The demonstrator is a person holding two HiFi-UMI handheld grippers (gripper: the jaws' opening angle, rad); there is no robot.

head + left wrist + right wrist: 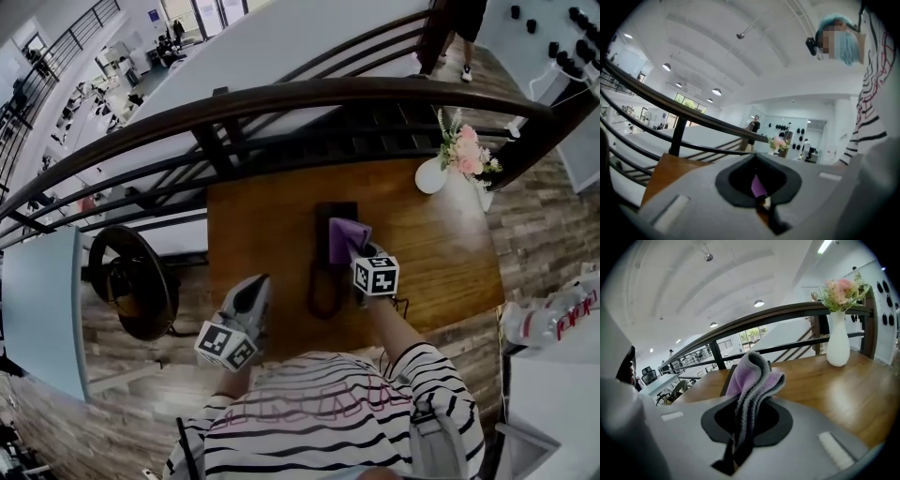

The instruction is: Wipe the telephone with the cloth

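The right claw (pixel 356 248) is clamped on the purple cloth (pixel 345 234). The cloth sits on top of the black telephone (pixel 323 225), on its right side, so wiping looks just begun. The left claw (pixel 258 286) is to the left of the telephone, near it but not touching. Its two sides are pressed together with nothing in them.

Some things could go wrong. The claw pinches only a fold of the cloth, so a hard rub could pull the cloth out. Nothing holds the telephone down, so a strong push could slide it or knock its handle part loose. The white vase (pixel 433 174) stands to the right of the telephone and farther back. A big swing that way could tip it.

There is bare wood on the bench (pixel 262 225) on both sides of the telephone, more on the left. The bench ends close behind the telephone, where the dark railing (pixel 281 94) runs. The near edge is just in front of the telephone, by the person. Short strokes fit best.
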